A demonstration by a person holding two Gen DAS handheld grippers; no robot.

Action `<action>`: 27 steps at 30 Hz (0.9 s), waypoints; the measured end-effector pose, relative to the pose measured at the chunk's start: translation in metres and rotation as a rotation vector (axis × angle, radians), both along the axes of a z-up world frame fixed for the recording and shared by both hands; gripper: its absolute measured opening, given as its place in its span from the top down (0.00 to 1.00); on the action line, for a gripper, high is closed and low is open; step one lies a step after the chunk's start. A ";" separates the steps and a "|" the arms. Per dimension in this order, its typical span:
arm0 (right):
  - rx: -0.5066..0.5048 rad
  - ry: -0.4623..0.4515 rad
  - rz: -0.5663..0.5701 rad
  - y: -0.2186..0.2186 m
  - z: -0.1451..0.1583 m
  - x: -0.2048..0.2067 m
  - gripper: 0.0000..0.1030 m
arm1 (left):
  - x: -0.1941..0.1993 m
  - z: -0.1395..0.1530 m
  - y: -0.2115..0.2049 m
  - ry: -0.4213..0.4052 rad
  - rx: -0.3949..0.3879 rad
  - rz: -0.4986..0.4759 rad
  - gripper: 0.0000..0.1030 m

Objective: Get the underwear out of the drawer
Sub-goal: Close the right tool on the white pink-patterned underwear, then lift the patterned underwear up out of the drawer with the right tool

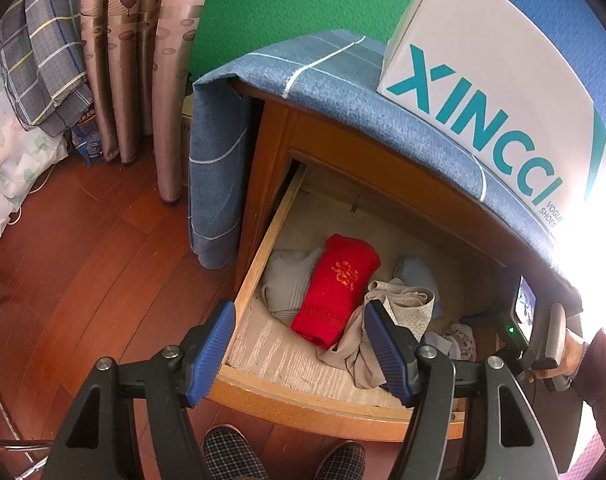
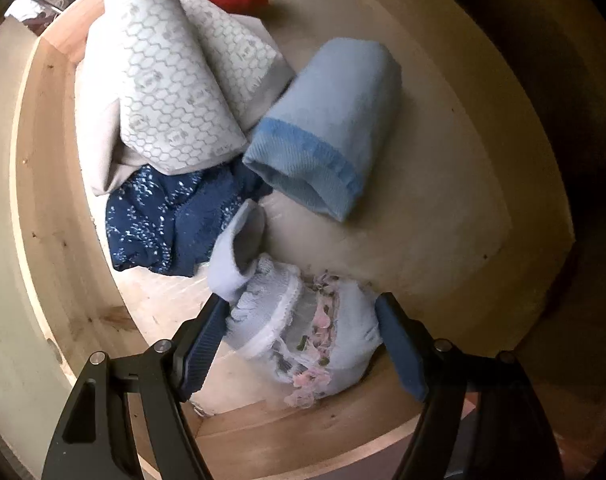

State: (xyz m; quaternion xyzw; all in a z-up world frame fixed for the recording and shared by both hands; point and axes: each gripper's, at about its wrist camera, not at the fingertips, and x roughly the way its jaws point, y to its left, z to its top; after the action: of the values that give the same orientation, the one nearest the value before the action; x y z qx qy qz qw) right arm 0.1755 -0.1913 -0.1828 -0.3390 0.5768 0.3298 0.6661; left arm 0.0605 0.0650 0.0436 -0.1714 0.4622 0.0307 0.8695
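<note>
The wooden drawer [image 1: 259, 240] is pulled out and holds several folded garments. In the right wrist view, pale blue lacy underwear with pink flowers [image 2: 303, 328] lies in the drawer's near corner. My right gripper [image 2: 303, 344] points down over it with its jaws apart, one finger on each side of the fabric. Dark blue patterned underwear [image 2: 171, 220], a light blue rolled cloth [image 2: 335, 128] and a honeycomb-print garment [image 2: 171, 92] lie beyond. My left gripper [image 1: 299, 344] hangs open above the drawer's front edge, holding nothing. A red folded cloth [image 1: 339, 292] lies mid-drawer.
The nightstand carries a blue checked cloth [image 1: 323, 76] and a white shoe box [image 1: 495, 80]. Curtains [image 1: 143, 60] and bedding [image 1: 31, 60] stand at the left over a wooden floor [image 1: 83, 260]. A person's checked slippers [image 1: 231, 456] are below the drawer front.
</note>
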 end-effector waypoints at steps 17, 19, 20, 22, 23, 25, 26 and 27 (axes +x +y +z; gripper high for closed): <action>-0.033 -0.016 -0.119 0.021 -0.020 -0.022 0.63 | 0.000 -0.001 -0.001 -0.001 0.004 -0.003 0.33; -0.034 -0.008 -0.141 0.025 -0.011 -0.025 0.68 | -0.001 -0.001 0.000 -0.001 0.001 -0.003 0.33; -0.031 -0.006 -0.154 0.026 -0.009 -0.027 0.69 | -0.001 -0.001 -0.001 -0.001 0.002 -0.003 0.33; -0.022 -0.009 -0.180 0.028 -0.002 -0.031 0.71 | -0.001 -0.001 -0.001 0.000 0.003 -0.007 0.33; -0.017 -0.016 -0.190 0.029 0.002 -0.034 0.71 | -0.002 -0.001 -0.001 0.000 0.004 -0.007 0.33; 0.000 -0.018 -0.225 0.030 0.011 -0.038 0.72 | -0.002 -0.001 -0.001 0.000 0.006 -0.008 0.33; 0.011 -0.022 -0.243 0.031 0.017 -0.042 0.72 | -0.002 -0.002 -0.001 0.001 0.008 -0.009 0.33; 0.021 -0.028 -0.260 0.032 0.021 -0.045 0.72 | -0.002 -0.002 -0.001 0.002 0.010 -0.007 0.33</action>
State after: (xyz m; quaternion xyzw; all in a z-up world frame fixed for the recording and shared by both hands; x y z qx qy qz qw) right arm 0.1305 -0.1595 -0.1622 -0.2589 0.6031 0.2418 0.7147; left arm 0.0583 0.0643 0.0418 -0.1651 0.4633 0.0302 0.8701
